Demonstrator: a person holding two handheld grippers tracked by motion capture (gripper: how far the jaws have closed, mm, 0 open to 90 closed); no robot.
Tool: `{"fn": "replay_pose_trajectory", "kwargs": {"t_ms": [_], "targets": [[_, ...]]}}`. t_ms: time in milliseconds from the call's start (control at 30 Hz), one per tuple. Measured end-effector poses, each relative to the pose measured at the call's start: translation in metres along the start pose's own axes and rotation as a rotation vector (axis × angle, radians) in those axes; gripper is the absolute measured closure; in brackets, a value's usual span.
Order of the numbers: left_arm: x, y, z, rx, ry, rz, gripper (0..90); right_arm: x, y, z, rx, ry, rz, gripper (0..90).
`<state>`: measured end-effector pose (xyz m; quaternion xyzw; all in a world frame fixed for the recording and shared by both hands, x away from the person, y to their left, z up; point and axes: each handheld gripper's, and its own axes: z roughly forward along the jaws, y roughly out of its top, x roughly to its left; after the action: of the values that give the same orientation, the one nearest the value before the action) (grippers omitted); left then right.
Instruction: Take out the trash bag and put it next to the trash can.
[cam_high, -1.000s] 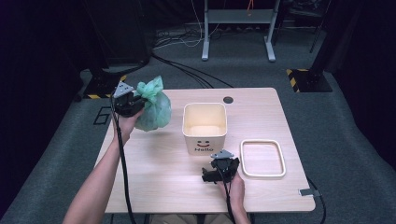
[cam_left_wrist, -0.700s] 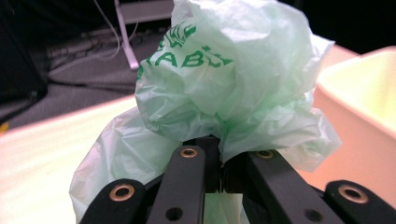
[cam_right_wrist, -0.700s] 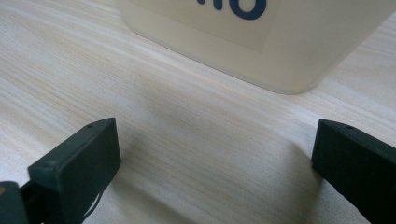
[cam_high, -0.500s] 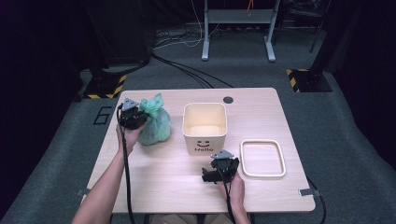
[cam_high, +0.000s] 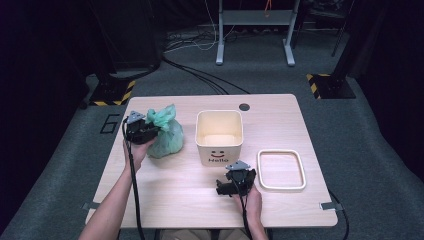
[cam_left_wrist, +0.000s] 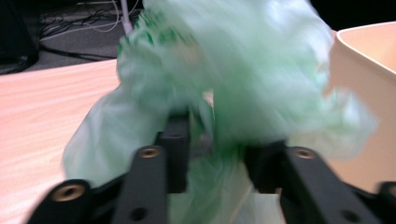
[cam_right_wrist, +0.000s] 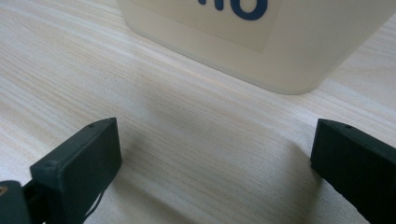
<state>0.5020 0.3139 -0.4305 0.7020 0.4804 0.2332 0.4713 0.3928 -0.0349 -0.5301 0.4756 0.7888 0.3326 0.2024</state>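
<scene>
Down onto the table (cam_high: 165, 200) has come the green bag (cam_high: 167, 135) since the earlier frame, when my left gripper (cam_high: 141, 131) held it up in the air; it now sits at centre left of the high view, just beside the cream bin (cam_high: 219, 135). Those jaws have just been opening, with the bag's gathered top loose between them. I judge this the release step; next I need to draw the left gripper back without snagging the plastic. My right gripper (cam_high: 235, 182) rests low on the wood, jaws wide and empty, near the white lid (cam_high: 281, 170). Dark carpet and cables lie beyond.
</scene>
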Motion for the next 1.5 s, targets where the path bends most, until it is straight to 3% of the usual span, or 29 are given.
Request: {"fn": "replay_pose_trajectory", "kwargs": {"t_ms": [133, 267, 533, 700, 933, 1067, 1100, 1200, 1267, 1500], "targets": [[0.001, 0.0, -0.006, -0.005, -0.006, -0.016, 45.5, 0.0, 0.0, 0.0, 0.0, 0.0, 0.0, 1.0], [-0.004, 0.0, -0.014, -0.019, -0.004, 0.009, 36.0, 0.0, 0.0, 0.0, 0.0, 0.0, 0.0, 0.9], [-0.008, -0.013, -0.023, -0.019, 0.009, 0.01, 19.2, 0.0, 0.0, 0.0, -0.001, 0.0, -0.001, 1.1], [-0.009, -0.03, -0.026, 0.001, 0.013, 0.014, 15.2, 0.0, 0.0, 0.0, 0.0, 0.0, -0.001, 1.1], [-0.018, -0.064, -0.028, 0.099, 0.004, 0.037, 10.1, 0.0, 0.0, 0.0, -0.001, 0.001, 0.0, 1.2], [-0.031, -0.091, -0.03, 0.171, 0.015, 0.076, 8.0, 0.0, 0.0, 0.0, -0.001, 0.003, 0.0, 1.4], [-0.036, -0.101, -0.028, 0.217, -0.002, 0.093, 7.9, 0.0, 0.0, 0.0, -0.001, 0.004, 0.0, 1.4], [-0.043, -0.11, -0.027, 0.254, -0.001, 0.127, 7.3, -0.001, 0.0, 0.0, -0.003, 0.007, -0.001, 1.4], [-0.05, -0.12, -0.024, 0.277, 0.009, 0.161, 7.1, -0.001, 0.0, 0.0, -0.003, 0.008, -0.002, 1.5], [-0.057, -0.129, -0.019, 0.28, 0.022, 0.178, 7.3, -0.001, 0.0, 0.0, -0.001, 0.008, -0.004, 1.1]]}}
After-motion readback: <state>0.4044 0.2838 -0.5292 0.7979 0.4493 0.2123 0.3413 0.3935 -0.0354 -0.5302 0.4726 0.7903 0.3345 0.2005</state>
